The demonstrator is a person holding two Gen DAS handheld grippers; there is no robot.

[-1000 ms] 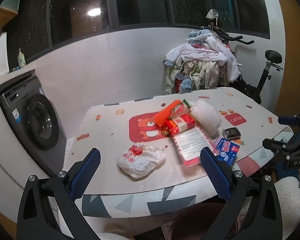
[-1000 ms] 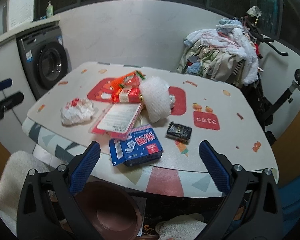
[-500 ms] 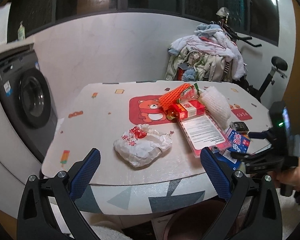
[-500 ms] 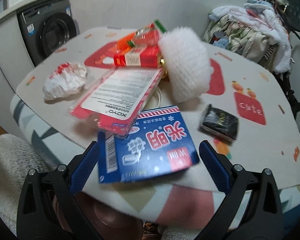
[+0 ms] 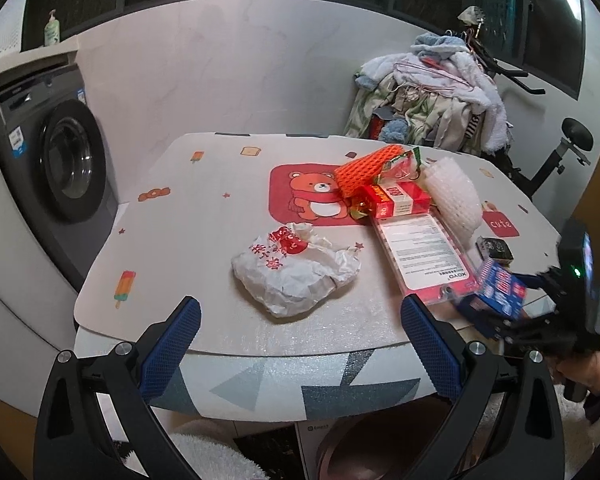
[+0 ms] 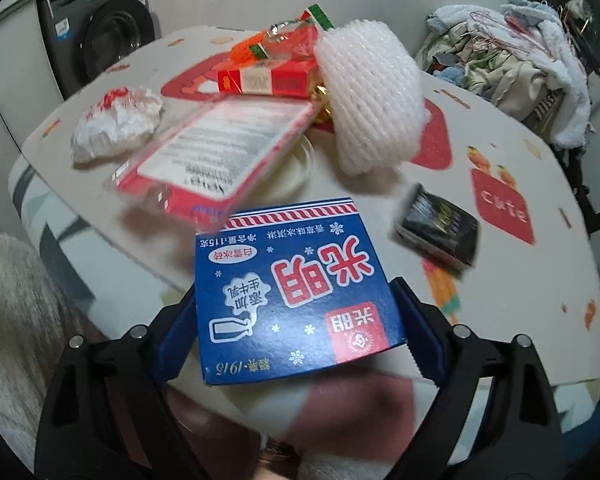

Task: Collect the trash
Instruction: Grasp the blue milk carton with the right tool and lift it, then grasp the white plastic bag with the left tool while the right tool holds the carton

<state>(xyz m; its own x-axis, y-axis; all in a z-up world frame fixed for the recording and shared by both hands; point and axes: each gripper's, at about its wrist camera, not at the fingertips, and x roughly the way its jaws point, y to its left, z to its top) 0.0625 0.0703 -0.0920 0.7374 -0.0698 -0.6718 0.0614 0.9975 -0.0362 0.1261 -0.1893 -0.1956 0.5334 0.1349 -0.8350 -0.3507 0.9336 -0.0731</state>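
Our right gripper [image 6: 296, 340] has its fingers [image 6: 174, 338] closed on the blue carton [image 6: 292, 296] at the bench [image 6: 512, 300] edge. Our left gripper [image 5: 300, 344] hangs wide open and empty, just short of the crumpled white wrapper [image 5: 296, 276]. Beyond the carton lie the pink blister pack [image 6: 216, 152], red box [image 6: 268, 78] and white foam net [image 6: 372, 96]. The carton's contents are hidden.

A crumpled wrapper [image 5: 296, 270] lies near the table's [image 5: 204, 216] front edge; flat package [image 5: 422, 252] to its right, foam sleeve [image 5: 454, 196] behind.
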